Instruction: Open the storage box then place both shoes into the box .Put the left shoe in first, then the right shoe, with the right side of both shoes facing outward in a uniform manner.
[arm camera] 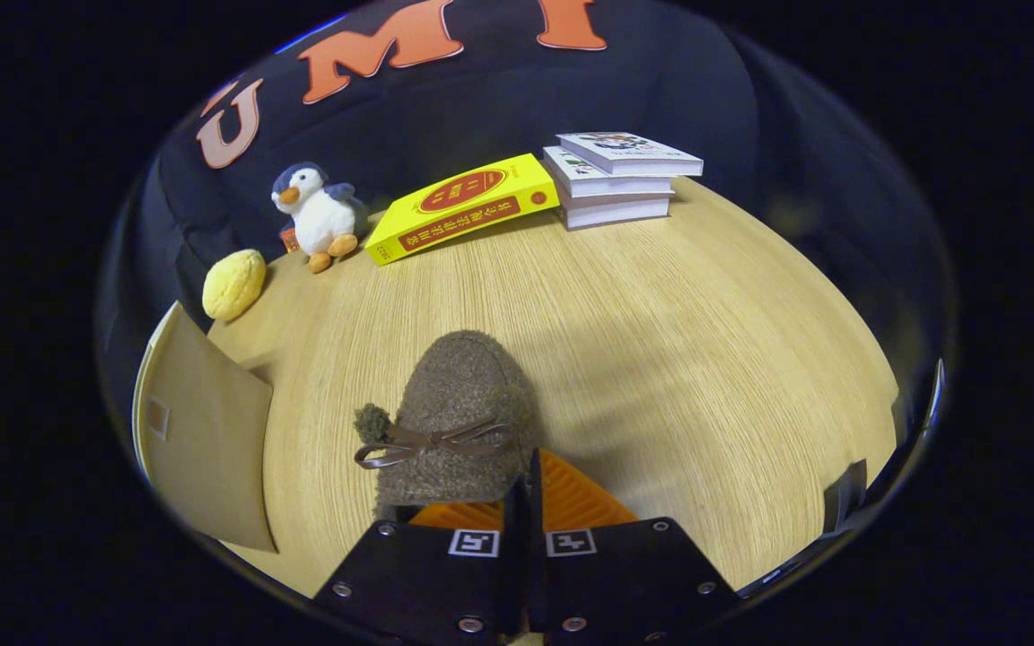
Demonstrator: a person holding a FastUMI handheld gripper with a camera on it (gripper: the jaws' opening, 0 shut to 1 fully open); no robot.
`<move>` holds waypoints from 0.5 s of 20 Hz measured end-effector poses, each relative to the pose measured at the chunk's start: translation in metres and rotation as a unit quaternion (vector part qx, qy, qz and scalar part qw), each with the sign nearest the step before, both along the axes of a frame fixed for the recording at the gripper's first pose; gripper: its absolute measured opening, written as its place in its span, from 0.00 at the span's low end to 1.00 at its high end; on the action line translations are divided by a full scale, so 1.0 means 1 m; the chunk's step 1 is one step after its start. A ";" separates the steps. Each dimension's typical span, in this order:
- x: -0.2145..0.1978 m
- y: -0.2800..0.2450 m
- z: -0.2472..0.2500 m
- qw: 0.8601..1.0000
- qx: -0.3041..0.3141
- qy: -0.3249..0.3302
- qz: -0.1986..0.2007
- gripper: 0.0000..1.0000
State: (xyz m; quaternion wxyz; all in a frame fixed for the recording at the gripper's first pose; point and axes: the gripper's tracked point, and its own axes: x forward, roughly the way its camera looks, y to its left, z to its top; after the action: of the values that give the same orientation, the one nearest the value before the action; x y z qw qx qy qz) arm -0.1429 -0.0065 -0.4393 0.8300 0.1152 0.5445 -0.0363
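A brown fuzzy shoe (459, 404) with a thin brown bow and a small pompom lies straight ahead of my fingers, toe pointing away over the wooden table (661, 341). My gripper (526, 492) is shut, its fingers pressed together on the shoe's near rim by the heel. I cannot tell whether the shoe rests on the table or hangs just above it; its shadow falls to the right. A beige panel of the storage box (203, 431) stands to the left of the shoe; the box's inside is hidden.
At the back of the table are a plush penguin (319, 215), a yellow bun-shaped toy (234, 284), a yellow book (463, 208) leaning on a stack of white books (620, 179). Bare wood stretches to the right of the shoe.
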 end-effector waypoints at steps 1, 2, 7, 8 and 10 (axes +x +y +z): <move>0.004 0.001 0.011 1.000 -0.004 -0.008 0.004 0.04; 0.008 0.003 0.022 1.000 -0.006 -0.013 0.009 0.04; 0.031 0.038 0.088 0.998 0.000 -0.046 0.038 0.04; 0.034 0.047 0.102 0.998 0.000 -0.053 0.046 0.04; 0.043 0.070 0.128 0.996 0.003 -0.068 0.063 0.04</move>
State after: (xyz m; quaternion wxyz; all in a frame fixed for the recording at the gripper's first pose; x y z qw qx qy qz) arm -0.0995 0.0630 -0.3116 0.8653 0.0853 0.4933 0.0257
